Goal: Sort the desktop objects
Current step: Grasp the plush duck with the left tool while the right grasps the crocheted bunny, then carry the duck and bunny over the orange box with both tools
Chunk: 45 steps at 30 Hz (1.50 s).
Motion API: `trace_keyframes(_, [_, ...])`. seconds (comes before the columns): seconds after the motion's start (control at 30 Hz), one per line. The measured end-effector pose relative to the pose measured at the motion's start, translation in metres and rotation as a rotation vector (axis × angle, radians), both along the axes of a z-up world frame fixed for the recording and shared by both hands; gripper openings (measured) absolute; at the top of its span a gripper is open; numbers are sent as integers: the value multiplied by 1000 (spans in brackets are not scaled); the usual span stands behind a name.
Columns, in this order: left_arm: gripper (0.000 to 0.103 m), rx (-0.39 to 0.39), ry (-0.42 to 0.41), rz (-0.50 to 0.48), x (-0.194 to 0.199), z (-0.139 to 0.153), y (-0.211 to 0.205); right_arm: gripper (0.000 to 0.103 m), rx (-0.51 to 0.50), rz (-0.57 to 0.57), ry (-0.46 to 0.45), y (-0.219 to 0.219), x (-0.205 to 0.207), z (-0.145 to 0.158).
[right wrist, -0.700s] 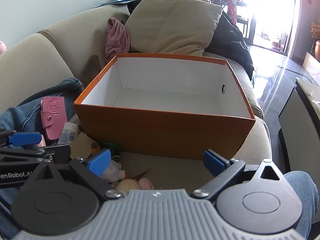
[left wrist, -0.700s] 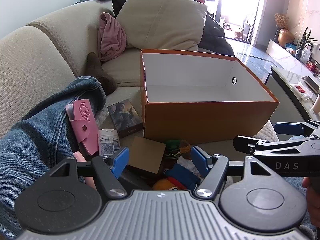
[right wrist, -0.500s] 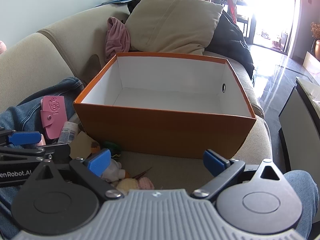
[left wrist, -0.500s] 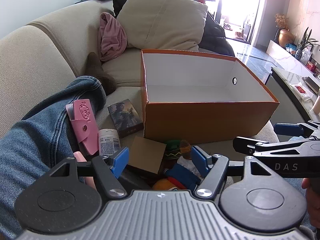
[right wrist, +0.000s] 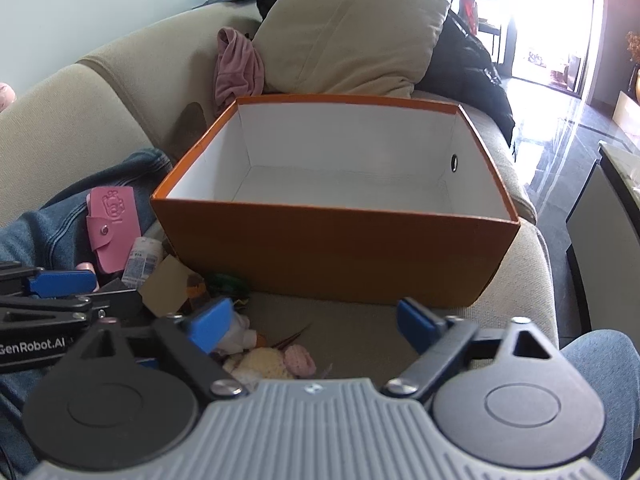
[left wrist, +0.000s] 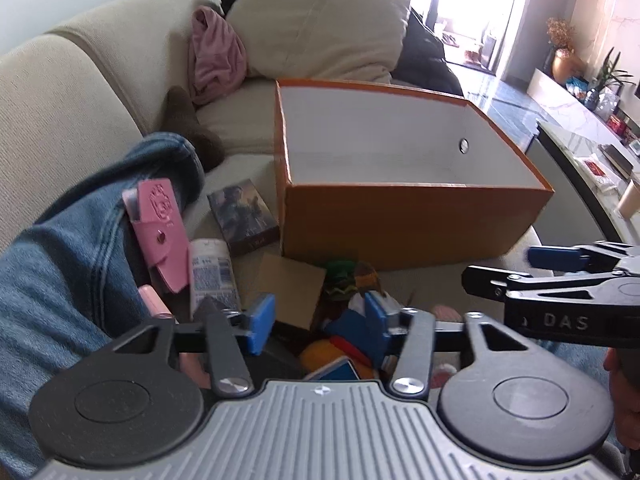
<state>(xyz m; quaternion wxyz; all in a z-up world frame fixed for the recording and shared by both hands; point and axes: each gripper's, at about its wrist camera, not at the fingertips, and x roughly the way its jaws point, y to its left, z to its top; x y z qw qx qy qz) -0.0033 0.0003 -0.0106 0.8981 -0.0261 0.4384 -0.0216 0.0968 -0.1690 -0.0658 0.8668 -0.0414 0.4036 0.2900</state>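
An empty orange box (left wrist: 404, 224) with a white inside stands on the sofa seat; it also shows in the right wrist view (right wrist: 332, 248). In front of it lies a heap of small things: a pink snap case (left wrist: 160, 236), a white tube (left wrist: 210, 272), a dark picture box (left wrist: 242, 212), a brown card (left wrist: 288, 288) and soft toys (left wrist: 344, 340). My left gripper (left wrist: 318, 322) is open and empty, low over the toys. My right gripper (right wrist: 312, 324) is open and empty, just in front of the orange box.
A leg in blue jeans (left wrist: 60, 264) lies at the left beside the heap. A beige cushion (left wrist: 320, 24) and pink cloth (left wrist: 216, 56) rest behind the box. A low cabinet (right wrist: 604, 216) stands to the right of the sofa.
Both grippers have dipped slightly lower and closer to the heap. Both stay open. No object has moved.
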Motion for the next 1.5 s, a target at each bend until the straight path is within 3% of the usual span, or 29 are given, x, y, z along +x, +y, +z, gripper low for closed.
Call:
trace_keyframes(0.03, [43, -13, 12, -9, 0, -2, 0, 71, 0, 8, 18, 0, 1, -2])
trace_keyframes(0.17, [42, -17, 54, -67, 1, -9, -6, 63, 5, 49, 86, 2, 1, -11])
trace_keyframes(0.37, [48, 68, 91, -203, 2, -22, -22, 64, -4, 85, 265, 6, -1, -35])
trace_keyframes(0.47, [49, 130, 92, -266, 3, -28, -27, 72, -22, 59, 358, 5, 1, -48])
trace_keyframes(0.6, [50, 107, 130, -307, 13, -38, -22, 73, 18, 33, 460, 2, 8, -64])
trace_keyframes(0.8, [51, 140, 154, -360, 17, -41, -14, 73, 47, 63, 526, 11, 10, -77])
trace_keyframes(0.93, [53, 98, 152, -350, 19, -39, -3, 83, -24, 124, 495, 28, 1, -80])
trace_keyframes(1.07, [53, 117, 167, -404, 20, -43, -12, 83, -62, 119, 445, 37, 4, -87])
trace_keyframes(1.17, [53, 120, 186, -413, 24, -48, -16, 77, -60, 116, 426, 32, 5, -86])
trace_keyframes(1.37, [56, 145, 220, -461, 27, -60, -30, 73, -182, 32, 225, 12, 9, -69])
trace_keyframes(1.5, [59, 244, 230, -474, 28, -73, -49, 77, -187, 14, 250, 4, 14, -72])
